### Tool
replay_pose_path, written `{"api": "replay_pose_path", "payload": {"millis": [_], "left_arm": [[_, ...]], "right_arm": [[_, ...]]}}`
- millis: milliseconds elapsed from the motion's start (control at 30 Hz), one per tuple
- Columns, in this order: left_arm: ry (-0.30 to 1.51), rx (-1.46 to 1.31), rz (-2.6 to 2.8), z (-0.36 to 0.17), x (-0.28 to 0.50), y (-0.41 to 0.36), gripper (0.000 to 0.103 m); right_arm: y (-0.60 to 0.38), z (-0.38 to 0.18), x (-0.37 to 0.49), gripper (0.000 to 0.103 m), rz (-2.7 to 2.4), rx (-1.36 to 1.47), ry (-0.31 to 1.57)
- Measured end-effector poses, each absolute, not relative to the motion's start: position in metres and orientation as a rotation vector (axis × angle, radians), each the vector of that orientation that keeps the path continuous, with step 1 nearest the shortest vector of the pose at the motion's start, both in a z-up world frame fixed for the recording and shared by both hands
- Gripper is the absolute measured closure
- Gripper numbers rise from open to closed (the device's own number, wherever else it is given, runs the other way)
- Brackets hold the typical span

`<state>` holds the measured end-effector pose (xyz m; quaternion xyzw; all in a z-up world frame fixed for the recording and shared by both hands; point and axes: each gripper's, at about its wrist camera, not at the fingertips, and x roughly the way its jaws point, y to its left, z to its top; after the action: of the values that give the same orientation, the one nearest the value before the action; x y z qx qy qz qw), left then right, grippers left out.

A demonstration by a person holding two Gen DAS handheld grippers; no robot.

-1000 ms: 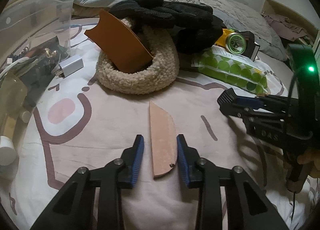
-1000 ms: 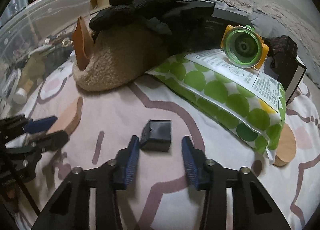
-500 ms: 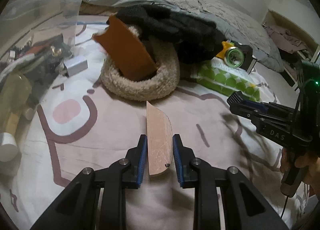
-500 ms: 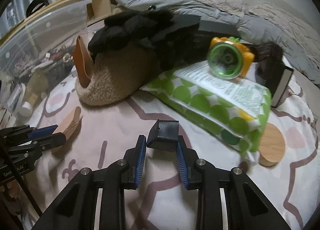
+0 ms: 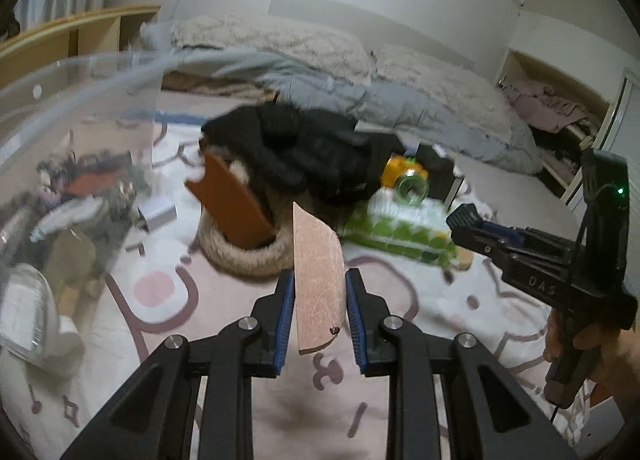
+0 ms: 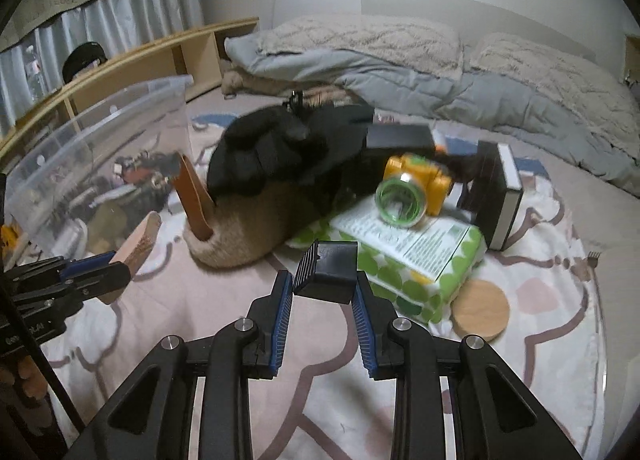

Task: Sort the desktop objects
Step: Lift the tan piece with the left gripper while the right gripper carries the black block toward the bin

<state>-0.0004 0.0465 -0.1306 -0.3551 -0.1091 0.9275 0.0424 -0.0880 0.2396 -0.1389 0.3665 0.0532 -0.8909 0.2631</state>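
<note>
Already both pairs of tongs pinch their loads: the left gripper point(image 5: 320, 300) clamps a tan leather piece point(image 5: 318, 280), the right gripper point(image 6: 322, 292) a black comb attachment point(image 6: 328, 272), both lifted off the bedspread point(image 6: 320, 412). Gripped only near its lower end, the leather piece could pivot or slip out before reaching the clear bin point(image 5: 76, 131) at ten o'clock.

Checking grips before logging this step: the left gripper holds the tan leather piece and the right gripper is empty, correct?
Not quite. The right gripper is shut on a small black box, as the right wrist view shows. The left gripper does hold the tan leather piece.

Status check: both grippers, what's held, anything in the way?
Left gripper shut on leather piece. Right gripper shut on black clip. Both lifted, path clear.
</note>
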Motion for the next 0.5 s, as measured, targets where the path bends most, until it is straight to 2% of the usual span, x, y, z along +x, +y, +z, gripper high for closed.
{"api": "replay_pose_path", "payload": {"millis": [500], "left_arm": [[-0.281, -0.844, 2.939, -0.018, 0.015, -0.006, 0.078]], "right_arm": [[0.203, -0.035, -0.071, 0.073, -2.408, 0.787, 0.065]]}}
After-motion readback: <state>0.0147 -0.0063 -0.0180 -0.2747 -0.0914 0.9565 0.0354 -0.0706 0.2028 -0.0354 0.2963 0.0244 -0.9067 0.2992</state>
